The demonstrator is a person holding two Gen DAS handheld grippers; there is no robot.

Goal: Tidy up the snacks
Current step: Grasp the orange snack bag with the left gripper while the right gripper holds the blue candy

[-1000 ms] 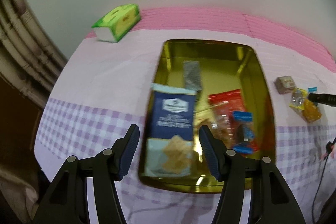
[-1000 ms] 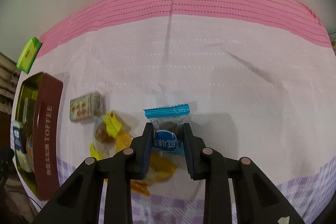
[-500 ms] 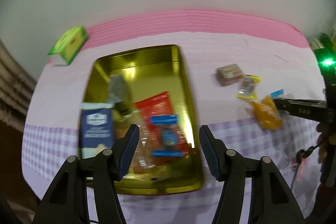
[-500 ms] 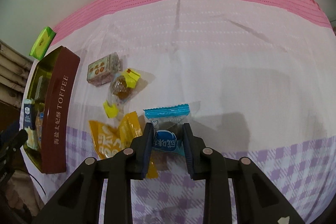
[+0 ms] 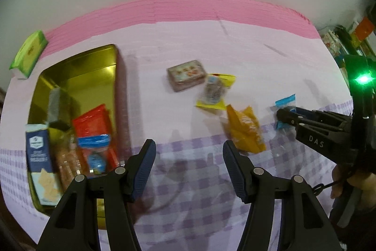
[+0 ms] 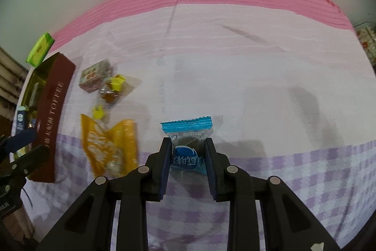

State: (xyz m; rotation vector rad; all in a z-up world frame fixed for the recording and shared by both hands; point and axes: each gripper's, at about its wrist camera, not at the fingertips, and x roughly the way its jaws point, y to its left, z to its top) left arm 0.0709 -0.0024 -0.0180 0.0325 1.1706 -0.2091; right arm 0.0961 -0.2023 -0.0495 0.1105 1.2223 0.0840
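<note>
A gold tin (image 5: 77,67) with brown outer walls (image 6: 55,119) lies at the left, holding a navy cracker pack (image 5: 38,152), a red packet (image 5: 92,124) and a blue-wrapped snack (image 5: 95,152). My left gripper (image 5: 189,152) stands open over the checked cloth just right of the tin, nothing between its fingers. My right gripper (image 6: 188,148) is shut on a blue-and-clear snack packet (image 6: 186,133); the left wrist view shows the right gripper (image 5: 280,115) too, at the right edge. An orange packet (image 5: 245,131), a yellow-ended candy (image 5: 213,91) and a small patterned tin (image 5: 186,74) lie between.
A green tissue pack (image 5: 29,53) sits at the far left near the wall. The pink and lilac tablecloth (image 6: 235,62) ends at a pink band along the wall. A hand (image 5: 345,178) holds the right gripper's handle at the right.
My left gripper has swung right, from over the tin to the cloth beside it. The right gripper has carried the blue packet back and left, bringing the loose snacks and tin into fuller view.
</note>
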